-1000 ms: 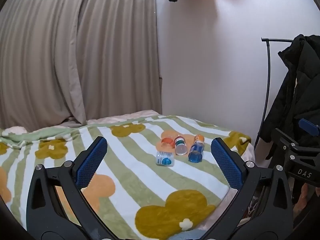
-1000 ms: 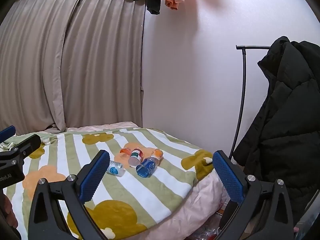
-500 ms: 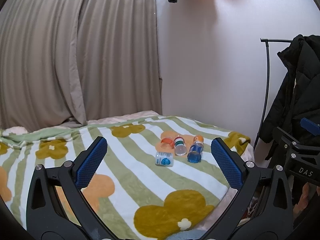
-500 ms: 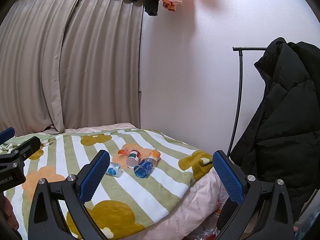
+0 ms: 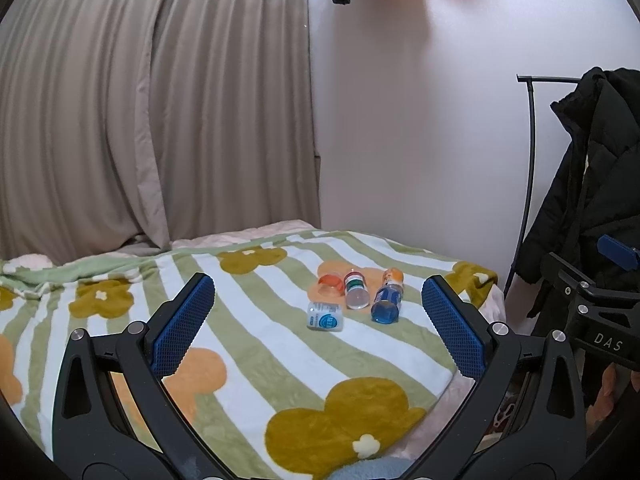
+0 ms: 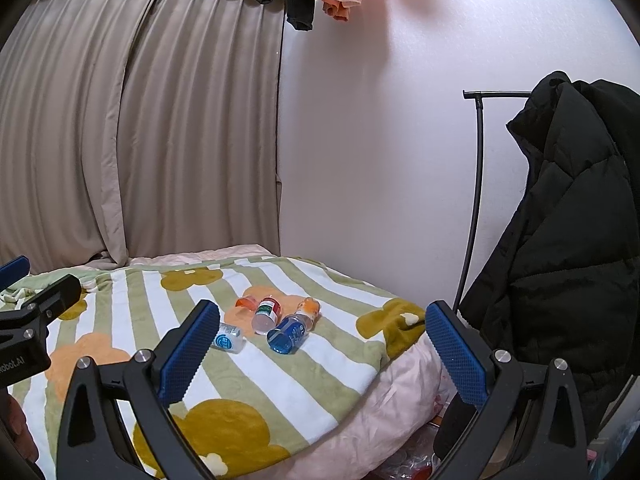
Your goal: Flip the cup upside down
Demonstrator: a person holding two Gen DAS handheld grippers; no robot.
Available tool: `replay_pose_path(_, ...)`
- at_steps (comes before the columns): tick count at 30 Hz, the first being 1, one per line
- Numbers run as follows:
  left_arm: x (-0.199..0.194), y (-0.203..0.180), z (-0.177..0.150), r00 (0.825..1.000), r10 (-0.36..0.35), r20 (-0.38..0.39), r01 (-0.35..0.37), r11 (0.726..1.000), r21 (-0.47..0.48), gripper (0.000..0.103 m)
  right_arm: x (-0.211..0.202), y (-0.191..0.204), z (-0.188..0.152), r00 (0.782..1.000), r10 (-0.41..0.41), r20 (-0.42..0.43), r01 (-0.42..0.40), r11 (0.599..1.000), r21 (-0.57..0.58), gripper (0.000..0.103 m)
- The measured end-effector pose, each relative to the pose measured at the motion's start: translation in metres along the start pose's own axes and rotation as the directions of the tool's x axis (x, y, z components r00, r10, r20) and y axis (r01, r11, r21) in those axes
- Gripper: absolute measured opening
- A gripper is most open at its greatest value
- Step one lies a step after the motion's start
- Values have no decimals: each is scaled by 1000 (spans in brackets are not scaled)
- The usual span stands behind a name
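While both hand-held grippers, left (image 5: 318, 314) and right (image 6: 322, 340), gape wide and empty, four small things lie mid-frame on the striped blanket (image 5: 248, 344): one orange cup (image 5: 331, 281), three bottles (image 5: 386, 300). Black coat (image 6: 568, 248) hangs right.

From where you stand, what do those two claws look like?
Both match: the left claw and right claw have black plastic frames with cut-out openings, silver screws, and two fingers faced with blue ridged pads. White lettering marks the right claw's body.
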State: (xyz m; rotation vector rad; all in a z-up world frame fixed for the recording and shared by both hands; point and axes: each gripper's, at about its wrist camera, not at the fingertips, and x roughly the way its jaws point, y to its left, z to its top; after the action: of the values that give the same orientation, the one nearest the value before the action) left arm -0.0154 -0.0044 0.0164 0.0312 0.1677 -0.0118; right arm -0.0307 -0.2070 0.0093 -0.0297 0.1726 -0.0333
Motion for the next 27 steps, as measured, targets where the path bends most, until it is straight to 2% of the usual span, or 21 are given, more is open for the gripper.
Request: replay_pose_path(27,1,-2,-4,1000,-4,-4,4,1000,-2,103,-1,0,-1,1000,1,1,-1,1000,3,103)
